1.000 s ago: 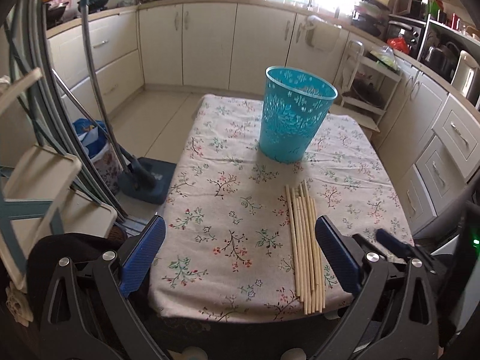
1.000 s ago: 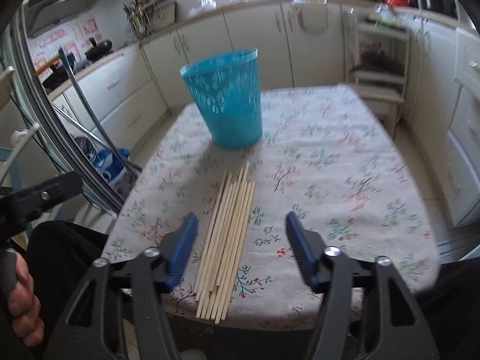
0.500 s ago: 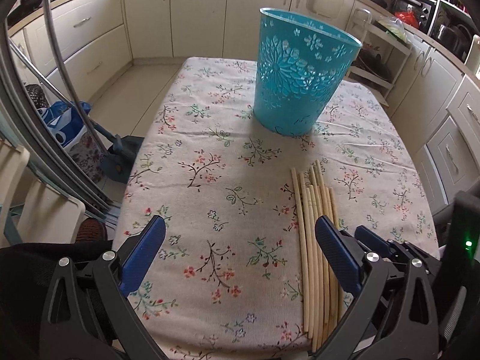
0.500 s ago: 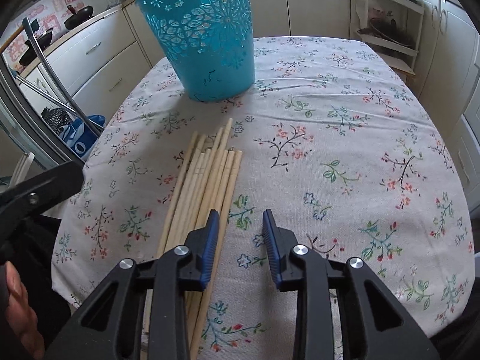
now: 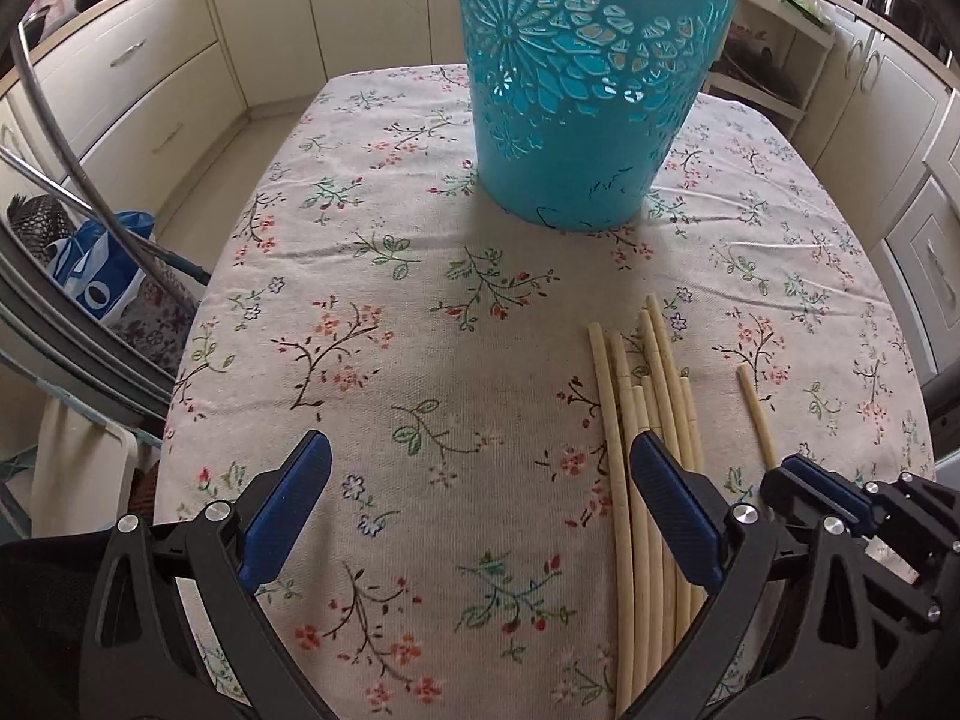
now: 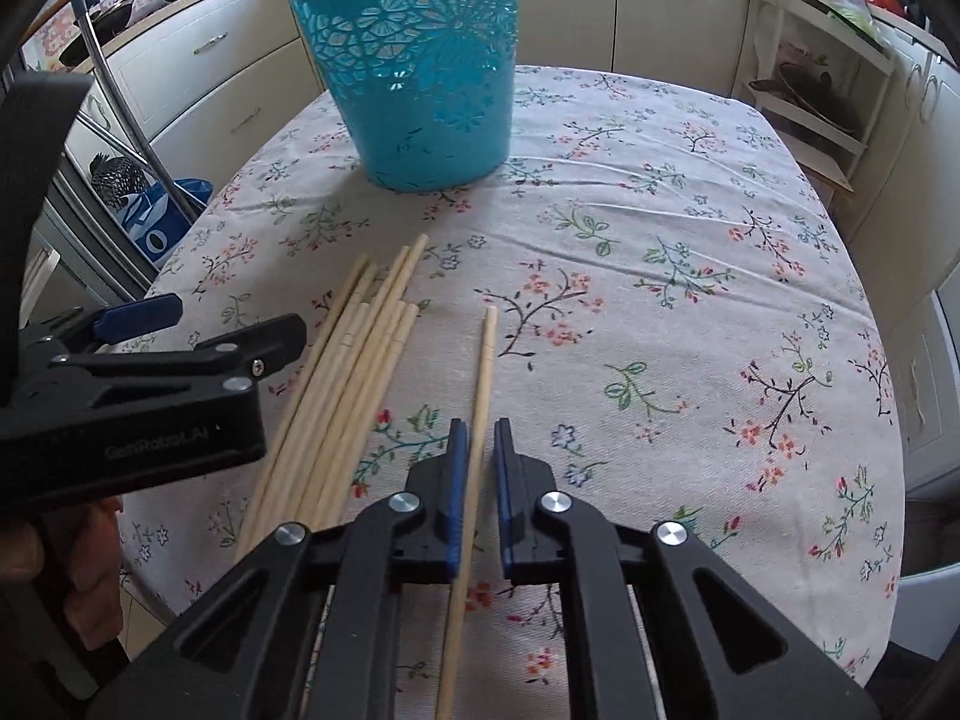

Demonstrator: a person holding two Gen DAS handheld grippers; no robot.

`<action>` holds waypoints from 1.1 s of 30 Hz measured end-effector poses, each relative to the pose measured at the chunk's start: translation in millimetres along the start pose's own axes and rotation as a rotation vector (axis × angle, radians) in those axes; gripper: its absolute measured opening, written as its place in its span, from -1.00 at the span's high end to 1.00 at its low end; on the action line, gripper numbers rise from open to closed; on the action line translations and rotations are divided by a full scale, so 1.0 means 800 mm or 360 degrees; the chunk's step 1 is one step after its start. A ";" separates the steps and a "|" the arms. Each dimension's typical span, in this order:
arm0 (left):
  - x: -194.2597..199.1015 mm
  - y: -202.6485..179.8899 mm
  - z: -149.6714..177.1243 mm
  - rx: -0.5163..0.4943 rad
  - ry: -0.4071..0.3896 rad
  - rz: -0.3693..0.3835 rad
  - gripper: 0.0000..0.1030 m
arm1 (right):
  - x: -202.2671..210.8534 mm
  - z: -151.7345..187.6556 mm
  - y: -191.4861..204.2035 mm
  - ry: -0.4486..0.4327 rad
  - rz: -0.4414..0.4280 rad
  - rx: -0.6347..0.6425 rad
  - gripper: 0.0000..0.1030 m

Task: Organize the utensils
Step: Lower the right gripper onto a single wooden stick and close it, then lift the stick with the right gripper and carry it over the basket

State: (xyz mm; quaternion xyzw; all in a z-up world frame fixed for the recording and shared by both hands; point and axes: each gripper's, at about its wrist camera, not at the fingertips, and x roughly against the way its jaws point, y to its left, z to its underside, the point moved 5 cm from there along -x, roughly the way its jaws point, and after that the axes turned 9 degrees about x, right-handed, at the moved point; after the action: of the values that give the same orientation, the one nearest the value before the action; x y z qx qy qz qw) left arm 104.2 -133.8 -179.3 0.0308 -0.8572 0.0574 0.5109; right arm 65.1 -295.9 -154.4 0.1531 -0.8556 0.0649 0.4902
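Looking along the right gripper [image 6: 478,450], we see its blue pads closed on a single wooden chopstick [image 6: 480,384], which runs between them and lies apart from the main bundle of chopsticks [image 6: 354,372] just to its left. That grip shows only in the right wrist view; from the left wrist view the same lone stick [image 5: 757,414] appears as a short length ending at the right gripper's dark body in the lower right corner. Our left gripper [image 5: 477,504] stands wide open over the floral tablecloth [image 5: 420,312], nothing between its jaws, with its right finger crossing over the near part of the bundle [image 5: 648,384]. In the right wrist view that left gripper comes in from the left edge, with part of a hand [image 6: 54,546] below it. We count one stick set aside and about seven in the bundle, though they overlap and we cannot tell exactly. One turquoise cut-out basket [image 6: 414,66] stands upright on the cloth beyond the sticks' far tips, apart from them. Cream kitchen cabinets [image 5: 150,96] surround the table.
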 end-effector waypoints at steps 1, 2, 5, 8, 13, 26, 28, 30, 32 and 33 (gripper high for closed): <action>-0.002 -0.002 0.000 -0.0012 0.0000 -0.0015 -0.87 | 0.000 0.000 0.001 -0.0007 0.0002 0.0000 0.84; -0.004 -0.002 -0.001 -0.0019 0.0002 -0.0024 -0.87 | 0.000 0.000 0.001 -0.0016 0.0001 -0.0002 0.84; -0.011 -0.002 0.001 -0.0034 0.0023 -0.0064 -0.87 | 0.000 0.001 -0.002 -0.0031 -0.0025 -0.0026 0.84; -0.014 -0.001 0.001 -0.0034 0.0025 -0.0086 -0.87 | 0.000 0.001 -0.004 -0.0046 -0.0037 -0.0046 0.84; -0.015 -0.007 -0.007 -0.0057 0.0013 -0.0077 -0.69 | -0.001 -0.001 -0.005 -0.0056 -0.0047 -0.0045 0.84; -0.006 -0.032 -0.018 -0.0144 0.0076 0.0117 0.77 | -0.021 -0.024 0.003 0.0101 -0.0061 0.0184 0.88; -0.006 -0.034 -0.018 -0.0175 0.0090 0.0157 0.90 | -0.022 -0.025 0.003 0.0100 -0.0068 0.0198 0.88; -0.006 -0.034 -0.020 -0.0192 0.0116 0.0198 0.92 | -0.022 -0.023 -0.005 0.0075 -0.0129 0.0104 0.89; 0.004 -0.029 -0.023 -0.0147 0.0121 0.0269 0.92 | -0.022 -0.019 -0.018 0.0031 -0.0252 -0.0053 0.89; 0.013 -0.025 -0.025 -0.0136 0.0093 0.0291 0.92 | -0.020 -0.017 -0.024 -0.0003 -0.0299 -0.0123 0.89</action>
State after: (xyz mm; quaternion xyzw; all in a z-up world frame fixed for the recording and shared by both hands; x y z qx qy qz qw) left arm 118.9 -151.1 -159.2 -0.0711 -0.8429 0.0680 0.5290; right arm 89.8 -307.1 -162.0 0.2138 -0.8397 -0.0145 0.4989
